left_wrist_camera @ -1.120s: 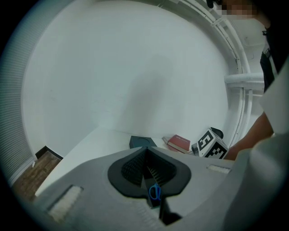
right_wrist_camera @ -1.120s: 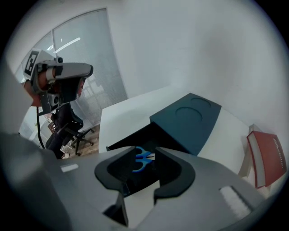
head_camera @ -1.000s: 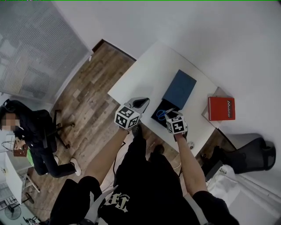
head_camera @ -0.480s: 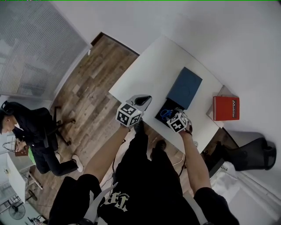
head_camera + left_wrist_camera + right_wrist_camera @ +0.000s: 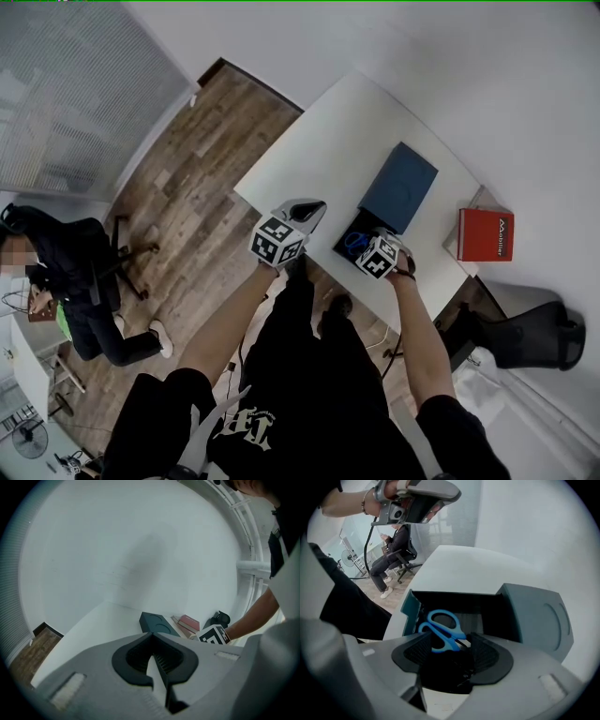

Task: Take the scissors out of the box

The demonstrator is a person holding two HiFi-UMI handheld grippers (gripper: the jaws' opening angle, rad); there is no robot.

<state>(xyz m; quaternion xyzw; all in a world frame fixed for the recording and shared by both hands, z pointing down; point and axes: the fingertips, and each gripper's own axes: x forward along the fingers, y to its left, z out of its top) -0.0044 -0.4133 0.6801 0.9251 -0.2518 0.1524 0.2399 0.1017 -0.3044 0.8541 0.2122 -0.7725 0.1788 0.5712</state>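
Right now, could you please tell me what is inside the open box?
Blue-handled scissors lie inside the box. Their blades are hidden behind the right gripper, whose fingers have just been opening, with the scissors between them, not gripped.

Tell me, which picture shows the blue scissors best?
The right gripper view: the scissors lie close up, blue handles clear, inside the open box. The head view shows only a tiny blue speck in the box. The left gripper view doesn't show them.
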